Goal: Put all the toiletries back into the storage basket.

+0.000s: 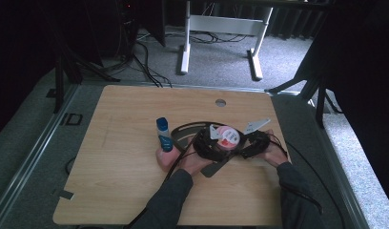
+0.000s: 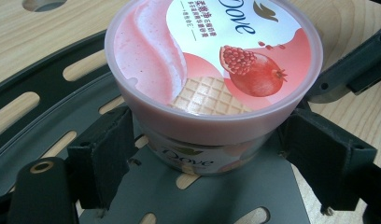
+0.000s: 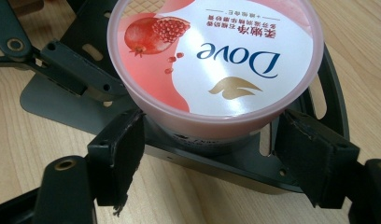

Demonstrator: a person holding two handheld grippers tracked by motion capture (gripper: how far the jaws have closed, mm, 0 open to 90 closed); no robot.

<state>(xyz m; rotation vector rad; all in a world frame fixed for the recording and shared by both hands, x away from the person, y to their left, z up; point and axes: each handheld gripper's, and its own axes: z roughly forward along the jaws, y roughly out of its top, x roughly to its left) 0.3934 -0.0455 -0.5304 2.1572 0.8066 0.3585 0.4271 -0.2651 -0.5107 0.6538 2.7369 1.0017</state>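
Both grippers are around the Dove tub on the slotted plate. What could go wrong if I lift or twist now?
1. Both grippers, left gripper and right gripper, have jaws on the Dove tub under its lid rim; opposed pulls could pop the lid or crush the wall.
2. The slotted plate could shift beneath it.
3. The blue-capped bottle stands beside the left hand; a swing may topple it.

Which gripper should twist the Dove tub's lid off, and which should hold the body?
Probably right for the lid: the right gripper has its pads beside the round pink Dove tub just under the lid rim. The left gripper sits lower, bracketing the body, so it should hold.
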